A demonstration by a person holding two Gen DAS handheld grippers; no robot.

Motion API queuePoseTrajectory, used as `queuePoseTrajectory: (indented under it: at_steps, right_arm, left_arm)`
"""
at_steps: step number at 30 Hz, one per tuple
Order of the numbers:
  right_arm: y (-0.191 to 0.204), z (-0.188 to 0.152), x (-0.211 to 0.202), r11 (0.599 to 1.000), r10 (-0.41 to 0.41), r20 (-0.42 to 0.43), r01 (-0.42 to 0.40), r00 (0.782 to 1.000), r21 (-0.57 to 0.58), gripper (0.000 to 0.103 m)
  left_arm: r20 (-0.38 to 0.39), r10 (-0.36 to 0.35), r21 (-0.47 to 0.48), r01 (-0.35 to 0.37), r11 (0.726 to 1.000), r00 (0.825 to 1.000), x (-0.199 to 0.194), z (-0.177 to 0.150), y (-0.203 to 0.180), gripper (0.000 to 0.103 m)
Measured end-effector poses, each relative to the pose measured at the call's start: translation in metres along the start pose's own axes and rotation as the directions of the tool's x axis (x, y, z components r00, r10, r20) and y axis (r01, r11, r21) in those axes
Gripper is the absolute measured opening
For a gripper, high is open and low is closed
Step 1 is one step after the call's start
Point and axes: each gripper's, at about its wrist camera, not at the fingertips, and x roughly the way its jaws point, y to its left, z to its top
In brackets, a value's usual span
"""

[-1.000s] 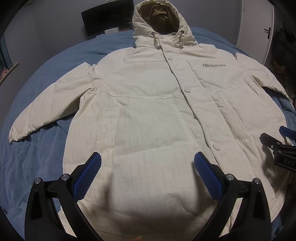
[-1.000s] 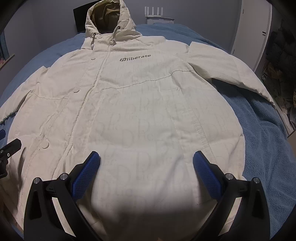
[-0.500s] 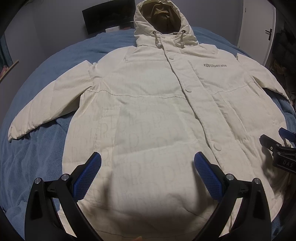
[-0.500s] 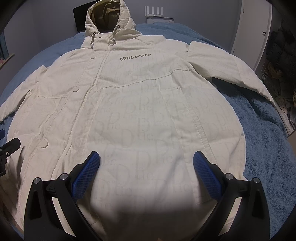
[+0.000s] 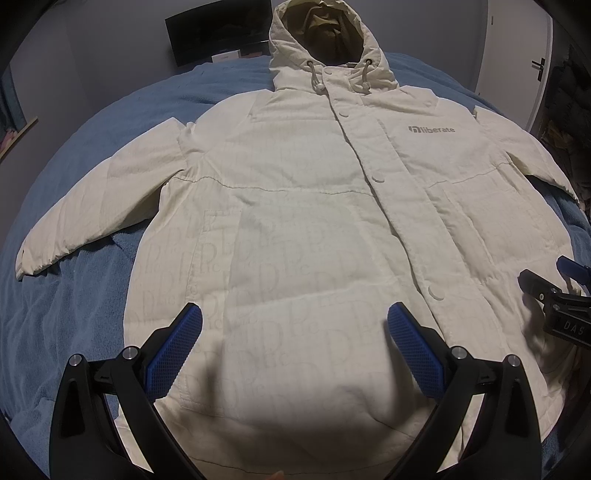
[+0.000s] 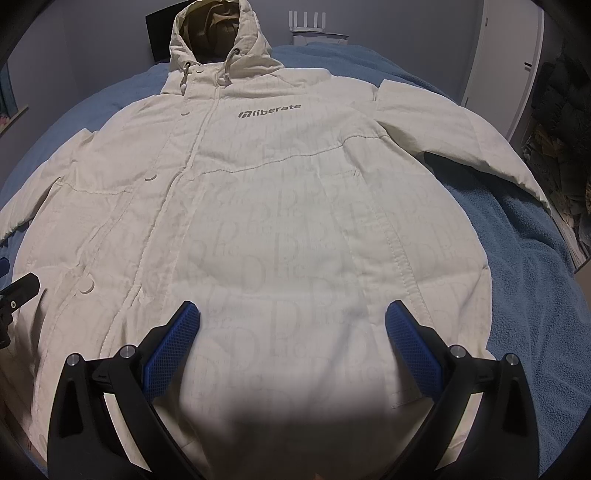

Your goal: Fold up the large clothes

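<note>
A large cream hooded jacket (image 5: 295, 206) (image 6: 280, 206) lies spread flat, front up, on a blue bed cover (image 5: 74, 288), hood at the far end and both sleeves out to the sides. It is buttoned, with a grey "liberate" logo (image 6: 269, 110) on the chest. My left gripper (image 5: 293, 332) hovers open over the lower left half of the jacket, nothing between its blue pads. My right gripper (image 6: 291, 328) hovers open over the lower right half, likewise empty. The right gripper's tip (image 5: 554, 299) shows at the right edge of the left wrist view.
The blue bed cover (image 6: 524, 295) borders the jacket on both sides. A dark screen (image 5: 218, 29) stands against the far wall, with a white router (image 6: 317, 26) to its right. A white door (image 5: 517, 55) and dark hanging clothes (image 6: 565, 99) are at the right.
Both grippers have drifted slightly; the jacket sits a little lower in the left wrist view. Both stay open and the jacket has not moved.
</note>
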Motion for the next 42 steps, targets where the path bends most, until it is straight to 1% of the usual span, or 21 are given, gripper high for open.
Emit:
queuePoseTrajectory:
  at_steps: [22,28,30,32,35,36,38,40,42]
  right_arm:
    - [0.001,-0.002,0.003,1.000,0.000,-0.004,0.000,1.000,0.001,0.097]
    - [-0.001,0.001,0.001,1.000,0.016,-0.029,-0.016,0.999,0.018,0.097]
    - [-0.007,0.008,-0.005,0.999,0.004,-0.013,-0.003,1.000,0.034,0.097]
    - [-0.016,0.020,-0.018,0.999,-0.027,0.038,0.026,0.999,0.047,0.097]
    - [-0.035,0.038,-0.030,0.993,-0.105,0.111,0.097,0.988,0.074,0.097]
    - [-0.041,0.043,-0.030,0.991,-0.116,0.122,0.107,0.986,0.078,0.097]
    - [-0.059,0.057,-0.024,0.989,-0.123,0.095,0.115,0.988,0.093,0.097]
    - [-0.080,0.069,-0.014,0.989,-0.095,0.064,0.087,0.993,0.123,0.097]
    - [-0.101,0.077,0.001,0.980,-0.057,0.023,0.052,0.998,0.190,0.097]
  left_arm:
    - [-0.016,-0.003,-0.006,0.003,1.000,1.000,0.003,-0.001,0.003,0.097]
    - [-0.029,-0.013,-0.010,0.013,1.000,0.999,0.003,-0.001,0.003,0.097]
    - [-0.034,-0.015,-0.022,0.014,1.000,0.999,0.003,0.001,0.005,0.097]
    - [-0.045,-0.026,-0.040,0.024,0.999,0.999,0.002,0.006,0.007,0.097]
    - [-0.040,-0.043,-0.065,0.040,0.997,0.998,0.001,0.014,0.012,0.097]
    - [-0.032,-0.036,-0.068,0.034,0.997,0.999,0.001,0.017,0.015,0.097]
    - [-0.015,-0.029,-0.074,0.028,0.997,0.999,0.001,0.027,0.020,0.097]
    - [-0.011,-0.036,-0.092,0.035,0.995,0.999,0.002,0.038,0.029,0.097]
    - [0.007,-0.040,-0.121,0.041,0.992,0.999,0.006,0.049,0.037,0.097]
